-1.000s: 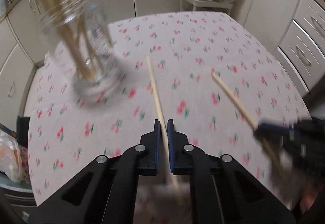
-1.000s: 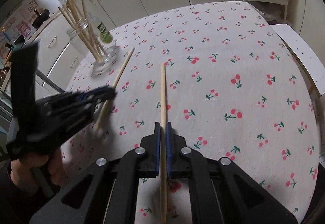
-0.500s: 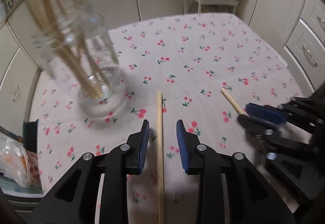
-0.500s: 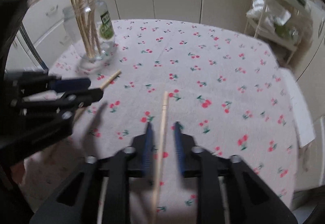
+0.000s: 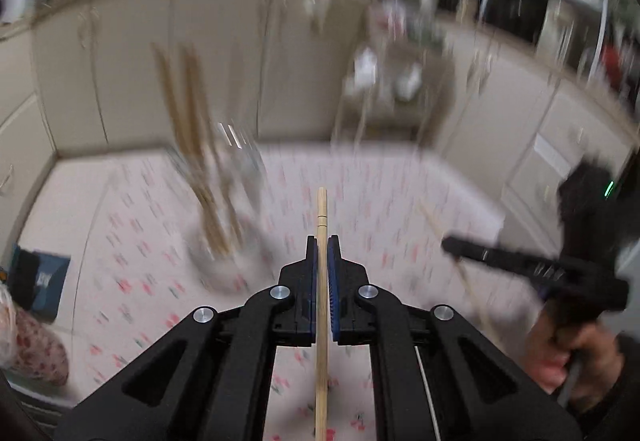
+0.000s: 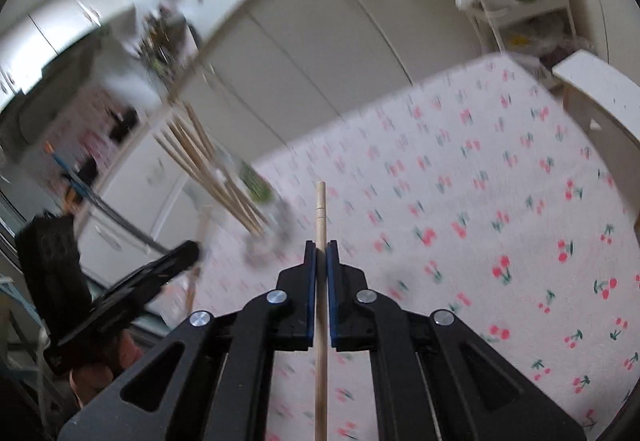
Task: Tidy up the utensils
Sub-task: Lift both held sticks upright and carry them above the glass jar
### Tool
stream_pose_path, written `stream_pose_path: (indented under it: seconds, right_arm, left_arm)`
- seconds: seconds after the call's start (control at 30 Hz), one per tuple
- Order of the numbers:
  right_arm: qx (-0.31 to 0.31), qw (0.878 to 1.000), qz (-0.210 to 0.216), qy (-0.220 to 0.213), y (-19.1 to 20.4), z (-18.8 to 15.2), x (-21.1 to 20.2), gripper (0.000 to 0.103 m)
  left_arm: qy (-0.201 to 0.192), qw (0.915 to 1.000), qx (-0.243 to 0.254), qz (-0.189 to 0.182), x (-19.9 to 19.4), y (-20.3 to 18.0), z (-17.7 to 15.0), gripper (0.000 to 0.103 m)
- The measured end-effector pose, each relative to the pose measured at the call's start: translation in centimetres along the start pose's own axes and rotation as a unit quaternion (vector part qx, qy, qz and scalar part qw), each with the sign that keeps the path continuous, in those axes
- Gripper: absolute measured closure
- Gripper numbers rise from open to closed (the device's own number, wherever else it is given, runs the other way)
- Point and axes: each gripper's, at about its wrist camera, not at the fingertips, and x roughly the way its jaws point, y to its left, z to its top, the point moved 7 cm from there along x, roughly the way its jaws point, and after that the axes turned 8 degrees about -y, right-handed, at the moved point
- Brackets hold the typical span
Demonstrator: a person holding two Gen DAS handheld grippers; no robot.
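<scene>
My left gripper (image 5: 322, 247) is shut on a wooden chopstick (image 5: 321, 217) that sticks out past the fingertips, lifted off the table. My right gripper (image 6: 321, 251) is shut on a second wooden chopstick (image 6: 320, 201), also lifted. A glass jar (image 5: 228, 201) holding several chopsticks stands on the cherry-print tablecloth (image 5: 380, 209), ahead and left of the left gripper; in the right wrist view the jar (image 6: 256, 209) is just left of the held chopstick's tip. Both views are motion-blurred. The right gripper also shows in the left wrist view (image 5: 452, 245), and the left gripper in the right wrist view (image 6: 188, 253).
White kitchen cabinets (image 5: 208, 61) run behind the table. A white wire shelf (image 6: 516, 1) with bags stands at the back right. A white stool (image 6: 600, 89) is beside the table's right edge. A flowered bag (image 5: 32, 345) lies at the left of the table.
Both grippers were open around chopsticks lying on the cloth half a second ago. Now each has shut on its chopstick and lifted it, tilting upward toward the jar.
</scene>
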Motion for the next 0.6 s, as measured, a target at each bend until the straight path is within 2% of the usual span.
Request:
stream_pose_path:
  seconds: [0.1,0.17,0.23,0.4,0.5,0.6]
  right_arm:
    - [-0.016,0.998,0.019,-0.061,2.8,2.1,-1.0,0.097]
    - [-0.03,0.994,0.027,-0.107,4.6,3.4,-1.6,0.097]
    - [-0.037,0.988,0.031,-0.143,6.0,4.8,-1.6,0.097]
    - [-0.064,0.969,0.042,-0.233,9.7,8.3,-1.8,0.097]
    - [-0.078,0.958,0.048,-0.273,11.6,10.5,-1.3,0.097]
    - [-0.086,0.948,0.053,-0.302,13.0,12.0,-0.6,0.097]
  left_arm:
    - [-0.097,0.995,-0.017,0.017,-3.3,1.6,3.8,0.098]
    - [-0.146,0.9885,-0.022,0.033,-4.5,2.5,6.0,0.098]
    - [-0.199,0.9783,-0.036,0.046,-5.4,3.4,8.2,0.098]
    - [-0.285,0.9536,-0.066,0.073,-6.7,4.9,11.7,0.098]
    - [-0.318,0.9408,-0.08,0.085,-6.3,5.5,13.5,0.098]
    - [-0.338,0.9319,-0.094,0.094,-5.3,6.2,14.5,0.098]
